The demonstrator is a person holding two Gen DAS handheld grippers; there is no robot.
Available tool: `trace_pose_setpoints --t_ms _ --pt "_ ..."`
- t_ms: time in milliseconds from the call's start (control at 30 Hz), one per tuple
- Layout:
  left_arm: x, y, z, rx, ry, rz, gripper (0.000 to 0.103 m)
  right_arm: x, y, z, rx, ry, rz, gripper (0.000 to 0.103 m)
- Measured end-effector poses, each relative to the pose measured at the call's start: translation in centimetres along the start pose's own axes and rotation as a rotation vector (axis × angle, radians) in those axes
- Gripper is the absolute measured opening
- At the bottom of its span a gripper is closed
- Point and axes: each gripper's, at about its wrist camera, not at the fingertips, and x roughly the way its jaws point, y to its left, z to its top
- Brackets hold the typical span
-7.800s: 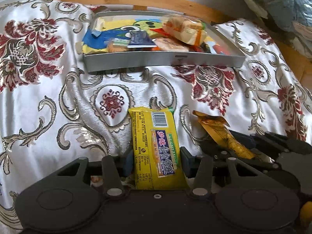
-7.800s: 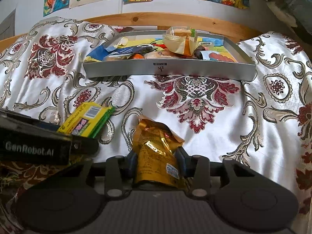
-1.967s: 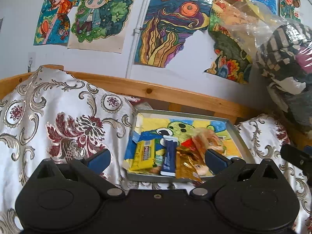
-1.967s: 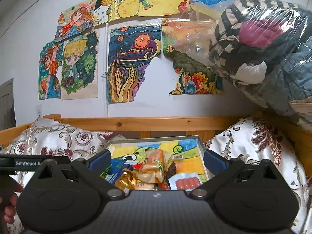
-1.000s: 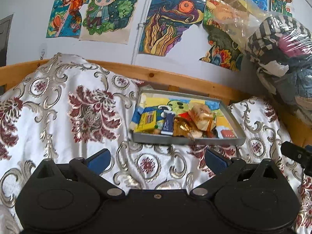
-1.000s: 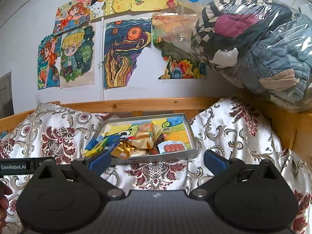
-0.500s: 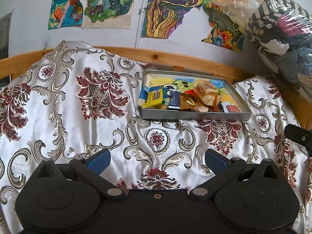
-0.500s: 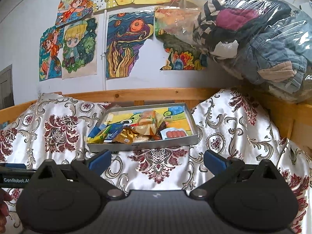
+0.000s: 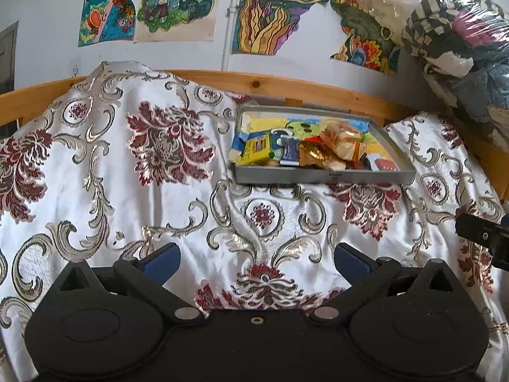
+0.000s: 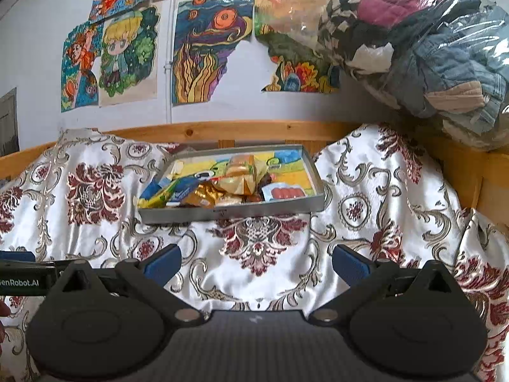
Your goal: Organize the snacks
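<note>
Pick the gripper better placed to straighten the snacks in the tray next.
Marginally left, a judgement: both left gripper and right gripper are open and empty, back from the tray. The yellow packet lies on the left's side.

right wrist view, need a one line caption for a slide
Open right gripper hangs empty over the floral bedspread, facing a grey tray filled with snack packets.
</note>
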Motion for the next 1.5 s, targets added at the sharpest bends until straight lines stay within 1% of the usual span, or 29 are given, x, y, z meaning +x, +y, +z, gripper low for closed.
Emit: trace_pose_setpoints --t_ms 67,333,1133,1500 --pt "0.3 0.0 -0.2 0.001 0.018 0.004 0.102 0.2 0.1 -0.2 -0.003 0.012 0.001 0.103" --pt "0.3 0.3 -0.7 -0.031 0.051 -0.003 0.102 0.8 0.3 -1.1 -0.002 0.065 0.005 0.103" --pt "0.5 0.1 -1.2 -0.019 0.069 0.008 0.102 1.0 0.4 -1.3 -0.010 0.077 0.015 0.103" --pt "0.4 -0.1 -1.4 -0.005 0.063 0.009 0.102 1.0 0.6 -1.5 -0.019 0.083 0.019 0.103"
